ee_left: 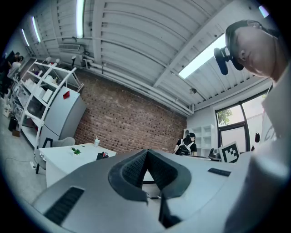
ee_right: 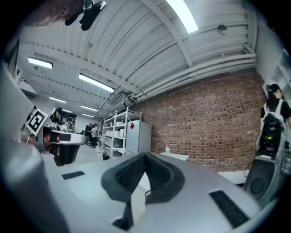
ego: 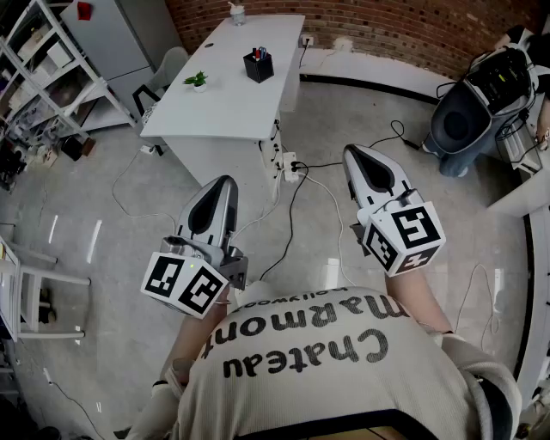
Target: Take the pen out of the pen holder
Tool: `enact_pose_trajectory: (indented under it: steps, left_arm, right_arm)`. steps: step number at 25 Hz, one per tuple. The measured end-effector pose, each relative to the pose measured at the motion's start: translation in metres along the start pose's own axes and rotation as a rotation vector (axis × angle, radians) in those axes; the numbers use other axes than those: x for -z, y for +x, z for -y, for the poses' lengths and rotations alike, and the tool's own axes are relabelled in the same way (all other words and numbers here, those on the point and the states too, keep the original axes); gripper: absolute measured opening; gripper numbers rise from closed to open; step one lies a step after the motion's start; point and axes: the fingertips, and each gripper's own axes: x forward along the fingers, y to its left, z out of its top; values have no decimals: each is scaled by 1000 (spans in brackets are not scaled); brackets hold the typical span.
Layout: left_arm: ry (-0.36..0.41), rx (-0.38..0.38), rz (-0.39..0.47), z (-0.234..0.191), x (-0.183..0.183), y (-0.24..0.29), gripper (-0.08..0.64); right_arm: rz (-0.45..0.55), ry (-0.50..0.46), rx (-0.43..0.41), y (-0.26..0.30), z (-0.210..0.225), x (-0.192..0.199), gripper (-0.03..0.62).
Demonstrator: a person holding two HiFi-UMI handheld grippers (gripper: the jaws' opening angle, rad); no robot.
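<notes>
A black pen holder [ego: 258,66] with several pens stands on the white table [ego: 223,103] far ahead of me. It also shows small in the left gripper view as the pen holder [ee_left: 102,156] on the table [ee_left: 59,159]. My left gripper [ego: 225,182] and right gripper [ego: 353,151] are held level over the floor, well short of the table. The jaws of the left gripper [ee_left: 148,153] meet at the tips with nothing between them, and so do those of the right gripper [ee_right: 145,156]. In the right gripper view the pen holder is hidden.
A small potted plant [ego: 196,80] and a white bottle [ego: 236,13] share the table. A grey chair [ego: 165,70] and white shelving [ego: 43,69] stand to the left. Cables and a power strip [ego: 292,168] lie on the floor. A person [ego: 490,94] sits at the right.
</notes>
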Motion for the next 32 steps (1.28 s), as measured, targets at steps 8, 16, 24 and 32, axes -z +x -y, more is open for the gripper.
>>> enact_pose_trajectory:
  steps: [8, 16, 24, 32]
  left_arm:
    - [-17, 2, -13, -1, 6, -5, 0]
    - [-46, -4, -41, -25, 21, 16, 0]
    - [-72, -28, -60, -73, 37, 65, 0]
    - [-87, -8, -22, -129, 15, 152, 0]
  right_arm:
    - [1, 29, 3, -4, -2, 4, 3]
    - [-19, 68, -14, 23, 6, 18, 3]
    - [-62, 94, 2, 81, 31, 39, 3]
    - [-65, 124, 7, 169, 74, 29, 3]
